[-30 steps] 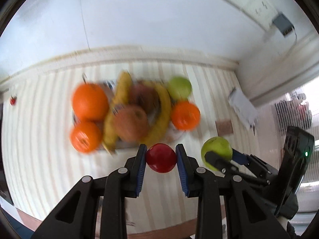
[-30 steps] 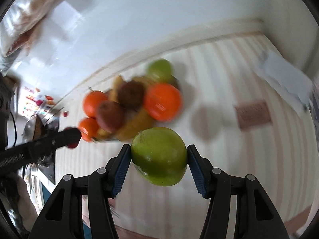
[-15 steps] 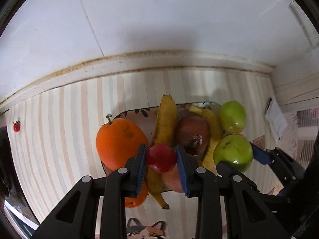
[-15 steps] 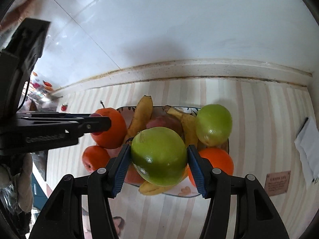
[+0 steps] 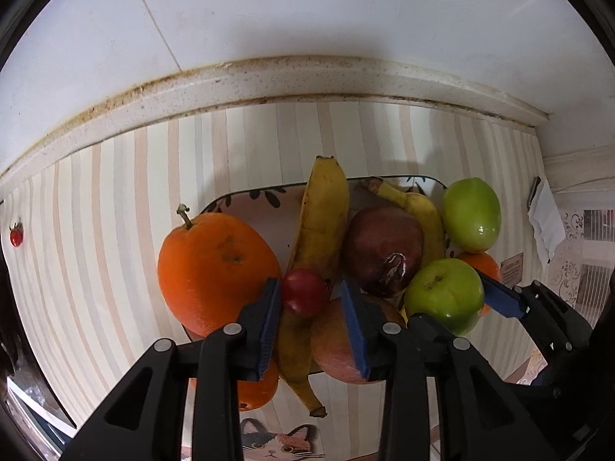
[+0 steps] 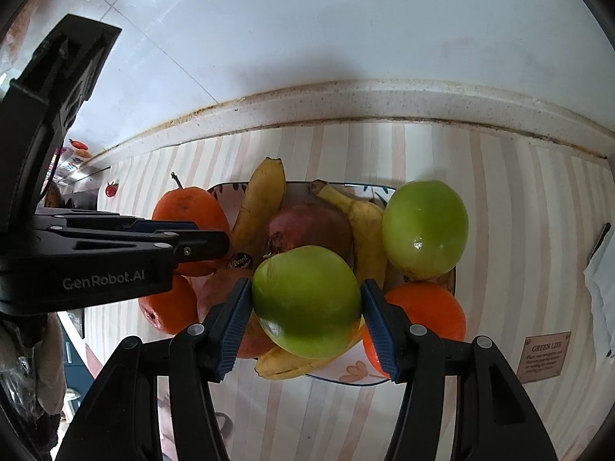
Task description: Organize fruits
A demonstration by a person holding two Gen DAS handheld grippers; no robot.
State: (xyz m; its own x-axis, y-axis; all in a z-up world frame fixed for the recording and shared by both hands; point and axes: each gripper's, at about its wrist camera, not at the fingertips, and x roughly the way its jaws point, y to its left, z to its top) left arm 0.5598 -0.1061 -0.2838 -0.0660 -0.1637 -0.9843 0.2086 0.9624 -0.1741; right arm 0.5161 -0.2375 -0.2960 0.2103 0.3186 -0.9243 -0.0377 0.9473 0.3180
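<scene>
Fingers [image 5: 269,319] of the left gripper [image 5: 309,282] point straight down over the plate [image 5: 261,207] and have just been opening. A red fruit [image 5: 305,297] sits between them. The pad on the left of the view touches it, while a narrow gap shows at the other pad, so the grip is released. The red fruit lies against a banana [image 5: 323,223], beside a large orange [image 5: 215,272] that has a stem.

The right gripper [image 6: 305,282] has its pads pressed on both sides of a green apple [image 6: 307,303]. It holds the apple over the near middle of the pile, in front of a pomegranate [image 6: 307,226]. Whether the apple already rests on the fruit below cannot be told.

On the plate also lie a second banana [image 6: 365,230], a second apple [image 6: 424,226] at the far right rim, another orange [image 6: 423,311] under it and a smaller orange [image 6: 165,307] at the near left.

The plate stands on a striped worktop [image 5: 115,211] close to a white wall [image 5: 307,19]. A cherry tomato [image 5: 16,236] lies well apart at the left edge. A small card [image 6: 544,357] lies to the right of the plate.
</scene>
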